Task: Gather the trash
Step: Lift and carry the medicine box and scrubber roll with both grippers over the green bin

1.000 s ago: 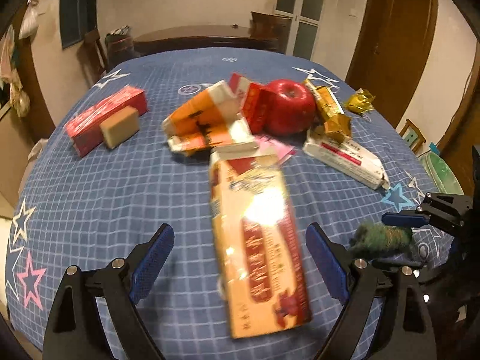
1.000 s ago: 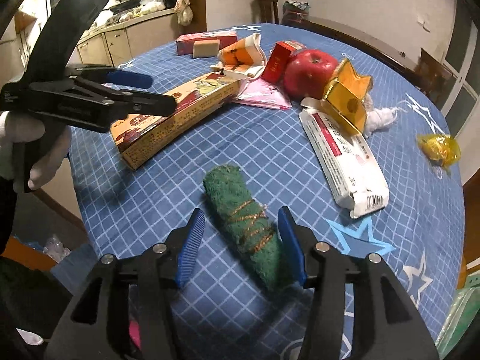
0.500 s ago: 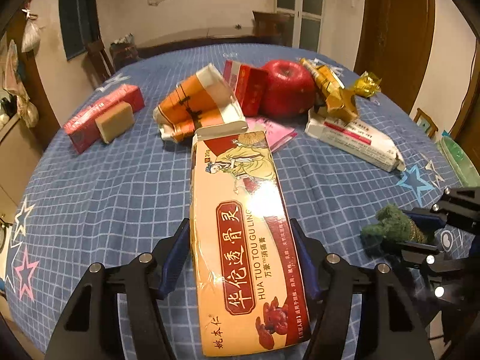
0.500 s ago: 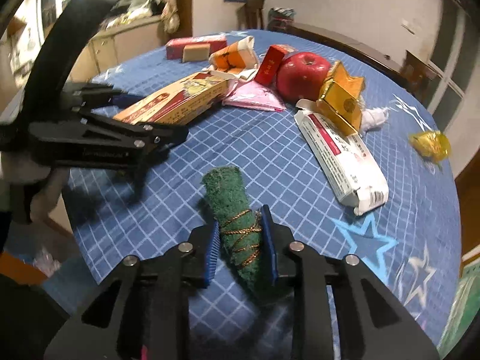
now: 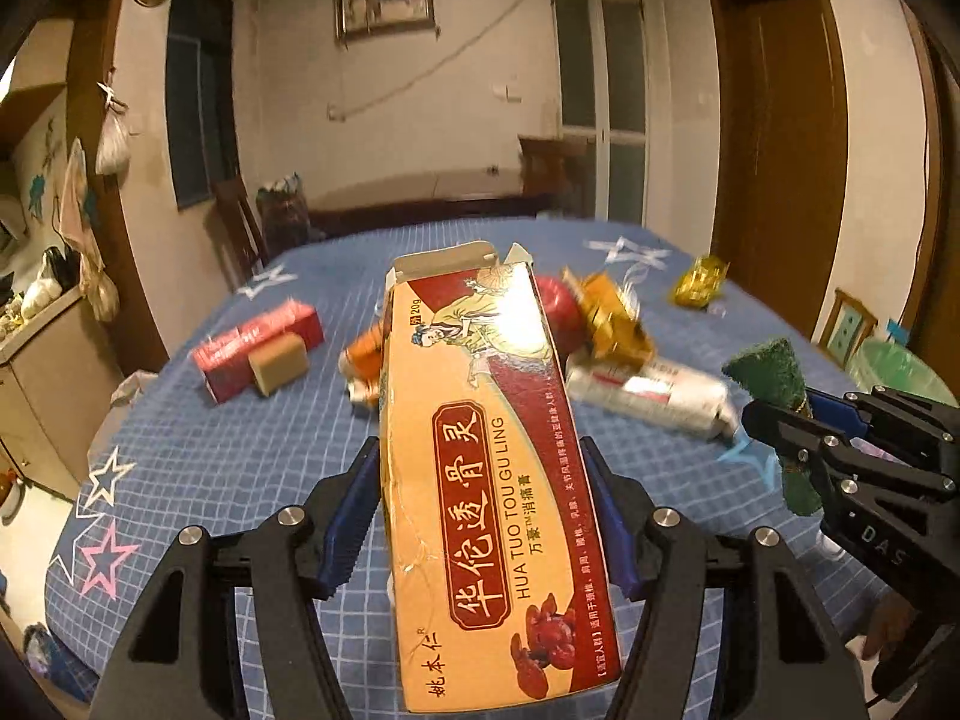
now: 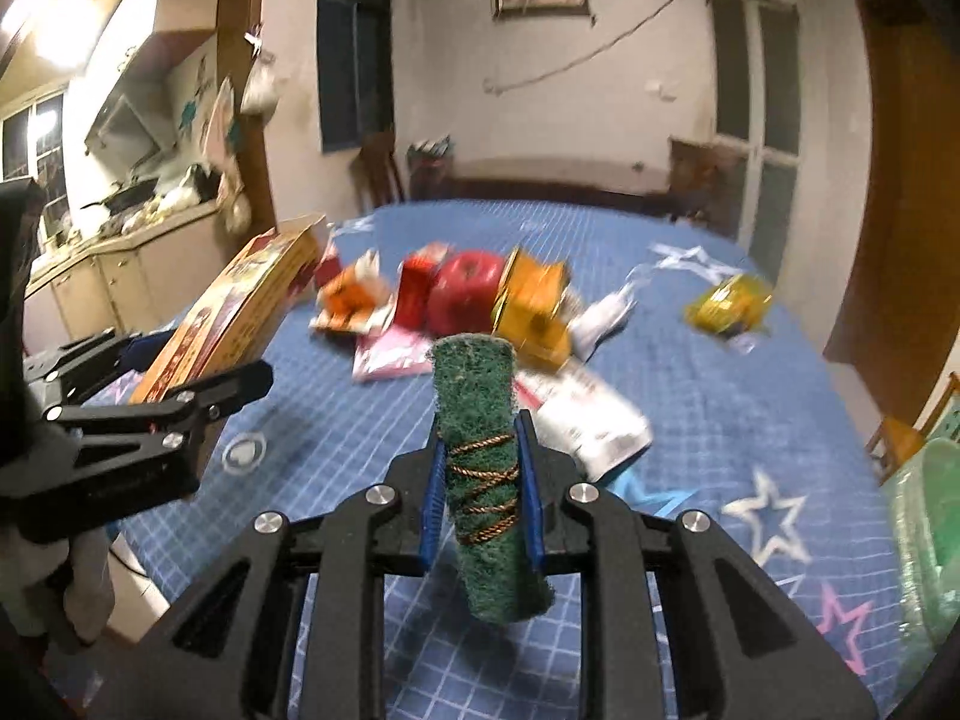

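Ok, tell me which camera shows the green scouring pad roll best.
Right wrist view: the green scouring pad roll, bound with brown cord, fills the centre, clamped by the right gripper. The left wrist view shows it only small and partly hidden at the right edge.

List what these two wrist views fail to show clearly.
- Left wrist view: the red apple is mostly hidden behind the held ointment box.
- Left wrist view: the orange carton is partly covered by that box and blurred.
- Right wrist view: print on the white package is blurred, partly behind the green scouring roll.
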`<state>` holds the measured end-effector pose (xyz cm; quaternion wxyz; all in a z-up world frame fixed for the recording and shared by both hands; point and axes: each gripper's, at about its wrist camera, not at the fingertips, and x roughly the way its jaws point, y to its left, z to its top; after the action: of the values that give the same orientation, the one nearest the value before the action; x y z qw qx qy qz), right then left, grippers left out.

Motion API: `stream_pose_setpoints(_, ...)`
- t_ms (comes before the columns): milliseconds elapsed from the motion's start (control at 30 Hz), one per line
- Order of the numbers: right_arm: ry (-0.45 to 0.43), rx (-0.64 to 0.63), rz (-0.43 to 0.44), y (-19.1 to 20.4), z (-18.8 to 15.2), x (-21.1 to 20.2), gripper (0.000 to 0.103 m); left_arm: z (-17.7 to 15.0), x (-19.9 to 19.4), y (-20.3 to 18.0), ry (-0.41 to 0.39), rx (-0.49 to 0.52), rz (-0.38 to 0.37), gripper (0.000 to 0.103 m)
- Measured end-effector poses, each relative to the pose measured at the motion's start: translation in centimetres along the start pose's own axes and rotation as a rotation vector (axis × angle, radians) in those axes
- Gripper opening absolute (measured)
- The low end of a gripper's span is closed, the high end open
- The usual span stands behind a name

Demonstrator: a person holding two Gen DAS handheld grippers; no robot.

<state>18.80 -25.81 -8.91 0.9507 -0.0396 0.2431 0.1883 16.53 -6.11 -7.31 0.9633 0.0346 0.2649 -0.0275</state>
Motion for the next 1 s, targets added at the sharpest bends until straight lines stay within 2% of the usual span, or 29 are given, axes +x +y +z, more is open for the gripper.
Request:
stream_pose_setpoints(233, -0.078, 0.009, -0.033, -0.3, 1.1, -1.7, 0.020, 1.2, -1.7, -0.9, -0.069, -0.031, -0.009, 0.065)
stream_pose_setpoints(700, -0.107, 0.024, -0.070, -1.3, 2.3, -3.1, 0.020, 2.5, -2.8, -2.8, -0.109, -0.027, -0.053, 0.065)
stream_pose_setpoints(1000, -0.122, 0.056, -0.159, -5.4, 3.4, -5.2, 0.020, 5.2, -2.6, -6.2, -0.150, 0.010, -0.126, 0.065)
